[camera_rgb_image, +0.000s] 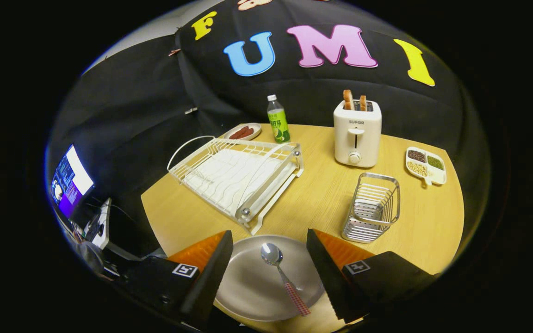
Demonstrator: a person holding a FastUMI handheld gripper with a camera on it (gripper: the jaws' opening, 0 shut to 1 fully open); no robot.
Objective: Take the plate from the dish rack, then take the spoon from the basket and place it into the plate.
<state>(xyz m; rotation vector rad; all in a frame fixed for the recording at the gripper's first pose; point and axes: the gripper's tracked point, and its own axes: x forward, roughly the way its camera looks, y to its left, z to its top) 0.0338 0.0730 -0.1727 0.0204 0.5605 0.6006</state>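
Between your gripper's (269, 270) spread, empty fingers the spoon (284, 277) lies on the plate (248, 286), handle toward you; back straight off.

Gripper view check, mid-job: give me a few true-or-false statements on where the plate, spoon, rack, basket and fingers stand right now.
1. The spoon lies in the plate. True.
2. The gripper is shut on the spoon's handle. False: the fingers stand open, one on each side of the plate, touching nothing.
3. The dish rack holds a plate. False: its slots are bare; the plate sits on the table between the fingers.
4. The wire basket stands upright ahead of the fingers, with no spoon visible in it. True.
5. The toaster has nothing in its slots. False: two slices of toast stick up from it.
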